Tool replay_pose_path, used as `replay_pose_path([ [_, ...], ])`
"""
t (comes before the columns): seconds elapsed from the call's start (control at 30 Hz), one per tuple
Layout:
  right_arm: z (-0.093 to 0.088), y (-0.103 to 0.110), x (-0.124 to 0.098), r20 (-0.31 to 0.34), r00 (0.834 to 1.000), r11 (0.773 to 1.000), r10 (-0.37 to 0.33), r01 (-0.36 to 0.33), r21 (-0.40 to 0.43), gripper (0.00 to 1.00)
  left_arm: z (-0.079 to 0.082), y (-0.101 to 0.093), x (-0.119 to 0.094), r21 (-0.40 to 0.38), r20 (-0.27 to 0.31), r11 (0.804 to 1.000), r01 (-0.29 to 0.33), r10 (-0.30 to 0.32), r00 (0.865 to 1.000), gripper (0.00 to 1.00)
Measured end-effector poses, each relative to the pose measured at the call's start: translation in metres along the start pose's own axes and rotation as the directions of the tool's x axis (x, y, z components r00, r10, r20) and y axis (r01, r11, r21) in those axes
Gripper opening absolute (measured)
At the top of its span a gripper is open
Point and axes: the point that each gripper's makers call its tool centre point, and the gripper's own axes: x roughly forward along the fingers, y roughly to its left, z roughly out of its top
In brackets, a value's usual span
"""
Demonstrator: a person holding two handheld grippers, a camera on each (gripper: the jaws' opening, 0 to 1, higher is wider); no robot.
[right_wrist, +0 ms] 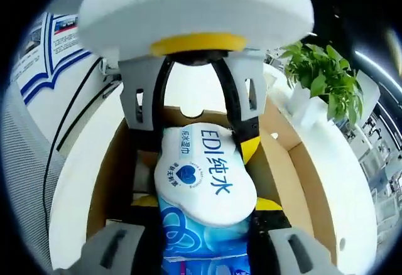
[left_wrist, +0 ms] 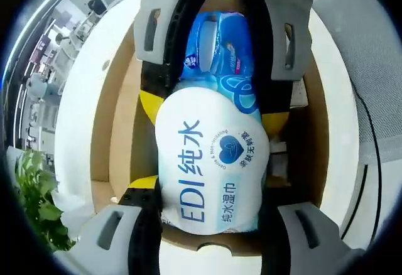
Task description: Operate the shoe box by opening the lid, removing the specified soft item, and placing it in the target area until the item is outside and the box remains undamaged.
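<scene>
A soft white wipes pack (left_wrist: 210,162) with blue "EDI" lettering hangs over the open cardboard shoe box (left_wrist: 113,130). Its other end is blue and printed (left_wrist: 220,49); I cannot tell whether that is a second pack. My left gripper (left_wrist: 207,184) is shut on the white end, yellow-tipped fingers against both sides. Facing it from the top, my right gripper (left_wrist: 213,112) is shut on the blue end. In the right gripper view the white pack (right_wrist: 204,174) sits in the left gripper (right_wrist: 201,146), the blue end (right_wrist: 201,243) lies between the right gripper's (right_wrist: 206,203) jaws, and the box (right_wrist: 282,174) is below.
The box stands on a round white table (left_wrist: 75,130). A green potted plant (right_wrist: 320,74) is at the table's edge. A black cable (left_wrist: 370,137) runs over grey flooring beside the table. A blue and white poster (right_wrist: 50,49) stands behind.
</scene>
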Motion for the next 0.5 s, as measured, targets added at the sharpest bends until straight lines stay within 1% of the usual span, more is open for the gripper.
replay_pose_path([
  [0.5, 0.011, -0.001, -0.023, 0.038, 0.999, 1.0, -0.008, 0.008, 0.01, 0.48, 0.014, 0.002, -0.021, 0.017, -0.019, 1.0, 0.003, -0.003, 1.0, 0.6],
])
